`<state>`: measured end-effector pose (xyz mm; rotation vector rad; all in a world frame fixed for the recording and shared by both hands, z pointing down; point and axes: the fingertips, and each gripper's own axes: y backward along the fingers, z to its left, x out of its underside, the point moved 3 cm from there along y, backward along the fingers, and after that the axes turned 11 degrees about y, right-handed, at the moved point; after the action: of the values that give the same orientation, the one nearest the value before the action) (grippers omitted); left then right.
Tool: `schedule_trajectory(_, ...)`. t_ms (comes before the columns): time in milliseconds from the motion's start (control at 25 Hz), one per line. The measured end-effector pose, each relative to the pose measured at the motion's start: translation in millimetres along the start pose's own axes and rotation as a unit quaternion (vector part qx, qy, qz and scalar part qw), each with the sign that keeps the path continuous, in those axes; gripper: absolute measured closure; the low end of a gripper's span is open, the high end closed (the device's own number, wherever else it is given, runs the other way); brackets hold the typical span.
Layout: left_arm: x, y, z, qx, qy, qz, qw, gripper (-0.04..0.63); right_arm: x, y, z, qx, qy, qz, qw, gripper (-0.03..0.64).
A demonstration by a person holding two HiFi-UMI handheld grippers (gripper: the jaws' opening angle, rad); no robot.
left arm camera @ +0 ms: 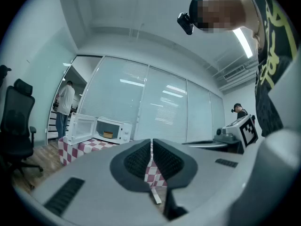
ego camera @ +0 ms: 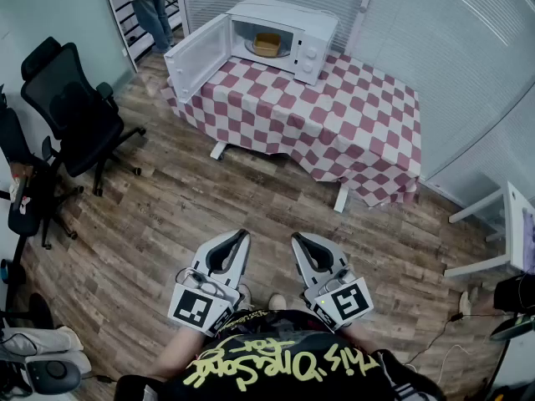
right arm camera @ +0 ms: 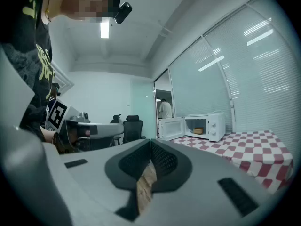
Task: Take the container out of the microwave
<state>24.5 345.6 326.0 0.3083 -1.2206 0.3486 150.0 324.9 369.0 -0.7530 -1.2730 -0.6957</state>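
The small tan container (ego camera: pixel 267 43) is seen sitting inside the white microwave (ego camera: pixel 311 25), door (ego camera: pixel 196 55) swung open, at the far corner of the red-and-white checked table (ego camera: pixel 351 124). Nothing is reached yet: the left gripper (ego camera: pixel 242 236) and the right gripper (ego camera: pixel 298 240) are held level, well short of the table, jaws pressed together on nothing. An approach is judged due next, then opened jaws. Wood-plank floor (ego camera: pixel 167 215) is crossed first; a black office chair (ego camera: pixel 71 111) is parked left, frosted glass walls behind.

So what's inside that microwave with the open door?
A small yellowish-brown container sits inside the microwave, visible past its open door. What the container holds is too small to tell.
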Motion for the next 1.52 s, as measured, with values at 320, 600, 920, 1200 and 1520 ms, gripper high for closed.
schedule_trajectory(320, 6, 0, 6, 0.003, -0.021, 0.010, 0.9997, 0.577, -28, -11, -6, 0.004, 0.033, -0.051, 0.998, 0.607)
schedule_trajectory(600, -4, 4, 13, -0.002, -0.002, -0.001, 1.0000, 0.577, -38, -23, 0, -0.003, 0.026, -0.072, 0.997, 0.607)
schedule_trajectory(920, -3, 20, 42, -0.001, -0.010, 0.010, 0.9999, 0.577, -31, -43, 18, -0.010, -0.005, -0.050, 0.999, 0.606)
schedule_trajectory(1200, -8, 28, 61, 0.020, 0.002, 0.017, 0.9996, 0.575, -24, -52, 34, 0.028, -0.028, -0.033, 0.999, 0.606)
schedule_trajectory(1520, -10, 20, 73, 0.028, 0.010, 0.016, 0.9994, 0.577, -23, -55, 24, 0.046, -0.037, -0.038, 0.998, 0.606)
